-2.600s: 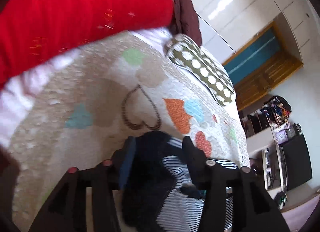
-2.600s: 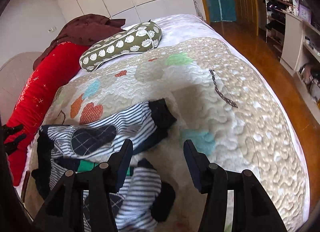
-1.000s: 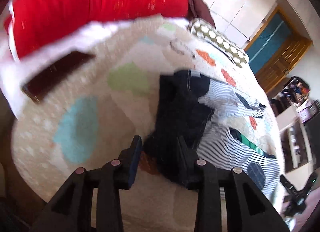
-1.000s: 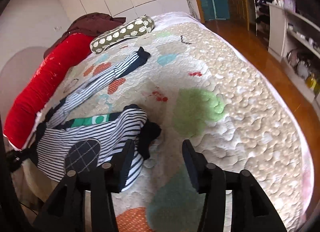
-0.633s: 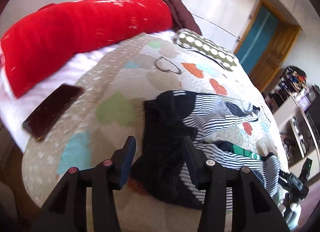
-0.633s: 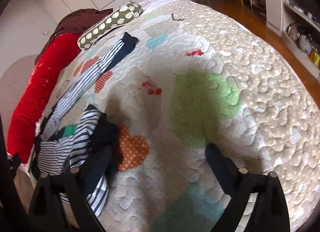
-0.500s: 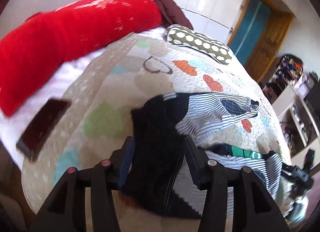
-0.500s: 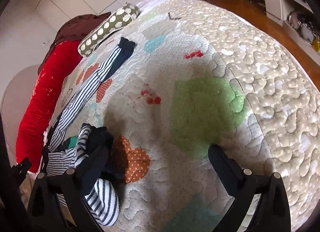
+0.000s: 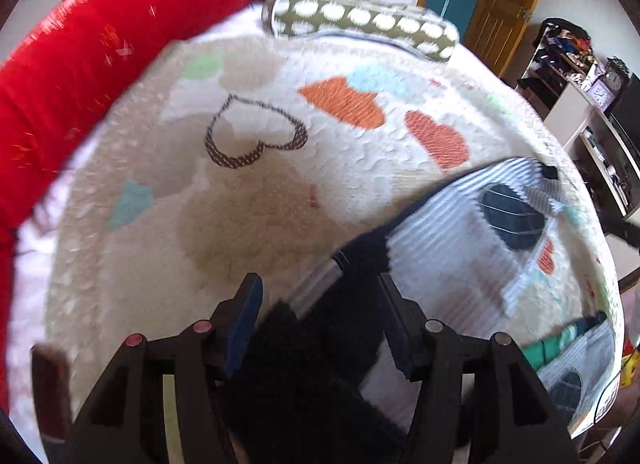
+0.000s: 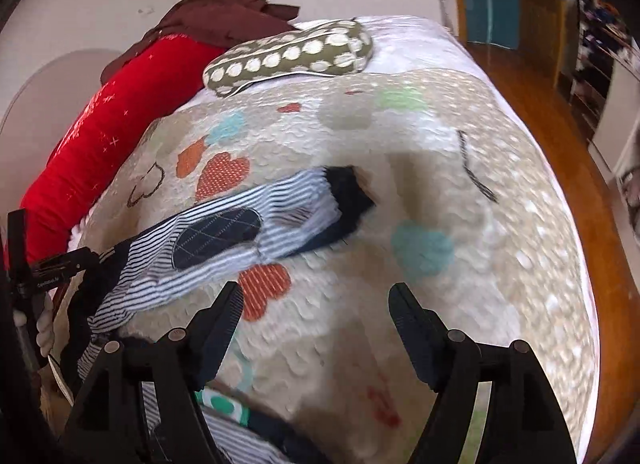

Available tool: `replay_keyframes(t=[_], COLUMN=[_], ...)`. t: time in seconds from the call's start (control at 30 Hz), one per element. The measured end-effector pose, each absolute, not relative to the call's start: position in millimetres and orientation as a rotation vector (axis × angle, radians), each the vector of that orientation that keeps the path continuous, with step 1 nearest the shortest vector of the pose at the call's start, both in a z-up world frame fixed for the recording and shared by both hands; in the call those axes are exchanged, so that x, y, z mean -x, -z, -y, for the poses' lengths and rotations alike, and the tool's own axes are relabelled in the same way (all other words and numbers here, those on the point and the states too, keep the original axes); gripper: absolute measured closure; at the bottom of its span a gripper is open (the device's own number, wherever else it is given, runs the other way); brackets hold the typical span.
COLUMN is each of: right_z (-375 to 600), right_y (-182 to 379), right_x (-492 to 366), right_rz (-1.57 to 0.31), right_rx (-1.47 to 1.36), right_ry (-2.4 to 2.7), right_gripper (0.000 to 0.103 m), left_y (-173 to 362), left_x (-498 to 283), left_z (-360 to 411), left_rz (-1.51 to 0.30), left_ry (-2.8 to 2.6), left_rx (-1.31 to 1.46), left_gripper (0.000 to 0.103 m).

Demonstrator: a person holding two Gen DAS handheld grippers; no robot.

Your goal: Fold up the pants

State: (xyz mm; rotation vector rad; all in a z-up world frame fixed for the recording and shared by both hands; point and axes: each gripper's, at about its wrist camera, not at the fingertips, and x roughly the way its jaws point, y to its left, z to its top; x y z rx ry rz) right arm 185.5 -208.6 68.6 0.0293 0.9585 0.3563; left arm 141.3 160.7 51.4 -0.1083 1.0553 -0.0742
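Note:
The striped navy-and-white pants [image 10: 224, 240] with dark knee patches lie on the quilted bed cover. In the left wrist view the pants [image 9: 472, 240] run to the right, and their dark waistband lies between the jaws of my left gripper [image 9: 320, 320], which stand partly closed around it. My right gripper [image 10: 316, 328] is open and empty above the quilt, beside one leg; the other leg [image 10: 224, 424] lies under its left finger. The left gripper [image 10: 44, 264] shows at the left edge of the right wrist view.
A red bolster [image 9: 80, 52] lies along the bed's left side, with a brown cloth [image 10: 216, 20] at its far end. A green dotted pillow [image 10: 292, 56] lies at the head. Wooden floor [image 10: 560, 136] and shelves [image 9: 580, 76] are to the right.
My right gripper has opened, let go of the pant leg and swung towards the head of the bed. My left gripper still has the waistband and has moved up the bed.

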Motion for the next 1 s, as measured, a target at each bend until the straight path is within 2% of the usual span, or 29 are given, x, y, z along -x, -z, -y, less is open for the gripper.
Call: replay_keyframes(t=[0.27, 0.47, 0.57, 0.6, 0.63, 0.67, 0.7, 0.77, 1.0], right_z=[99, 77, 79, 80, 80, 83, 85, 91, 102], right_y=[-39, 5, 10, 12, 13, 11, 9, 4, -42], right_x=[-274, -300, -296, -297, -298, -296, -294, -293, -243], right_rz=[-1.006, -1.104, -1.071, -1.073, -1.081, -1.09, -1.1, -1.133, -1.031], right_rx=[0.321, 0.391, 0.367, 0.349, 0.328, 0.291, 0.265, 0.192, 0.216], right_ry=[-0.503, -0.575, -0.595, -0.599, -0.612, -0.63, -0.64, -0.653, -0.597], right_gripper=[0.021, 0.02, 0.017, 0.02, 0.025, 0.041, 0.066, 0.095, 0.097], left_y=[-26, -22, -21, -22, -22, -22, -24, -30, -82], left_x=[-169, -172, -171, -170, -169, -168, -166, -161, -120], left_z=[-162, -156, -151, -148, -145, -142, -139, -133, -121], left_rz=[-1.129, -1.157, -1.168, -1.17, -1.172, -1.176, -1.176, -1.154, -1.039], left_ry=[0.195, 0.315, 0.33, 0.308, 0.294, 0.3, 0.302, 0.264, 0.224], left_rx=[0.107, 0.102, 0.076, 0.046, 0.023, 0.017, 0.02, -0.027, -0.063], left_gripper=[0.046, 0.044, 0.047, 0.065, 0.078, 0.099, 0.098, 0.098, 0.098])
